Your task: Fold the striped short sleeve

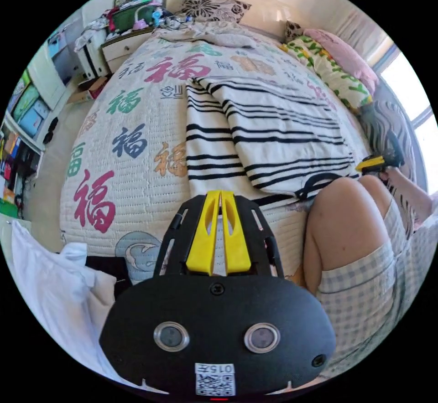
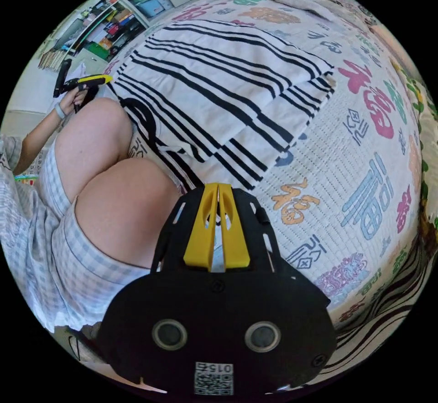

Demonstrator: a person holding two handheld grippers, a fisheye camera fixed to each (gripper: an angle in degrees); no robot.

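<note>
The striped short sleeve (image 1: pixel 264 134) lies folded on the quilted bed cover (image 1: pixel 127 147), its near edge at 5 o'clock hidden behind the person's knee (image 1: pixel 342 220), while the left tool (image 1: pixel 220 193) and right tool (image 2: pixel 217 187) hover empty, jaws pressed together.

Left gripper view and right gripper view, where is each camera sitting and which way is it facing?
Left gripper view: rides the left claw, shut, at the bed's near edge, facing across the striped shirt toward the pillows; a knee shows.
Right gripper view: rides the right claw, shut, looking over the shirt toward shelves; both knees show.
Shared: shirt, printed bedspread, knees, and each other's claw.
</note>
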